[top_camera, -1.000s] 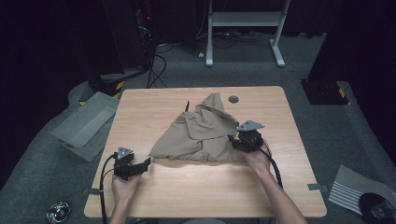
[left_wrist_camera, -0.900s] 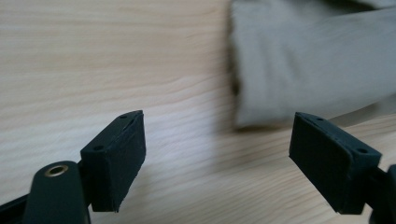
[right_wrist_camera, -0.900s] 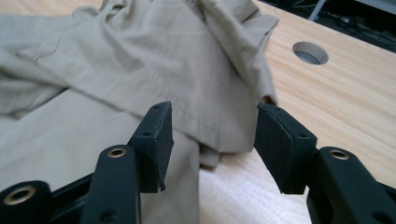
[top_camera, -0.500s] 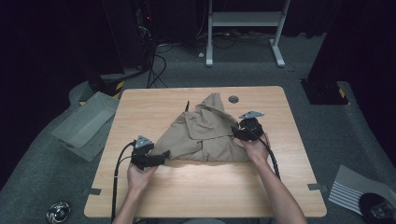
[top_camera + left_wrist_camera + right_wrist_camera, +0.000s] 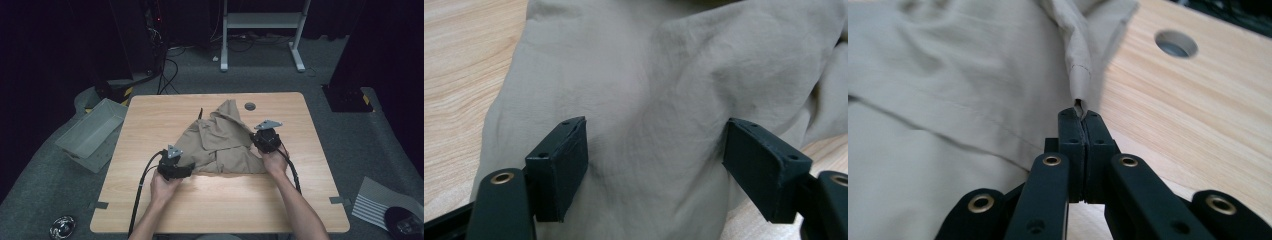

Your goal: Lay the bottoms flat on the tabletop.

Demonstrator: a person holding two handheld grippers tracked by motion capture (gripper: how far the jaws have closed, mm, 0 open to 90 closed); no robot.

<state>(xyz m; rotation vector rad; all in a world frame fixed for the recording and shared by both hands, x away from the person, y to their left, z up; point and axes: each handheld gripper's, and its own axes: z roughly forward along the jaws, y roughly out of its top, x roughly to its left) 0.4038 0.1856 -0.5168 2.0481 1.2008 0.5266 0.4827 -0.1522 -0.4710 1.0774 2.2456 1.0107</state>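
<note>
A crumpled tan cloth lies in a rough triangle in the middle of the wooden table. My left gripper is at the cloth's near left corner. In the left gripper view its jaws stand wide on either side of the cloth. They have just been closing a little, and the left gripper is open, its pads not pressing the fabric. My right gripper is at the cloth's right edge. In the right gripper view the gripper has just shut on a thin fold of the cloth.
A round cable hole sits in the table beyond the cloth, close to the right gripper's side. A grey bin lies on the floor off the table's left edge. Bare wood spans the near part of the table.
My left gripper has travelled right along the near side to the cloth's left corner. The right gripper stayed in place and its jaws closed on the cloth's edge.
</note>
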